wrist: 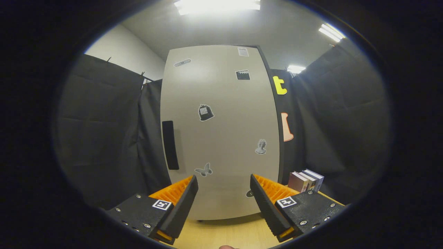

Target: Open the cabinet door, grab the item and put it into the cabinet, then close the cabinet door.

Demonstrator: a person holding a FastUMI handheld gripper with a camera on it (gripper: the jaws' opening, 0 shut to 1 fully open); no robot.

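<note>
Beyond the gripper (224, 183), whose fingers are spread and empty, stands the cabinet (221, 131), door shut, handle (170, 144) ahead-left; boxes (306, 180) sit just right of it.

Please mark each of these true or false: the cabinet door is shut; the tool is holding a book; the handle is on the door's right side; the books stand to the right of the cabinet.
1. The cabinet door is shut. True.
2. The tool is holding a book. False: its fingers are spread apart with nothing between them.
3. The handle is on the door's right side. False: it sits near the left edge.
4. The books stand to the right of the cabinet. True, on the table.
</note>
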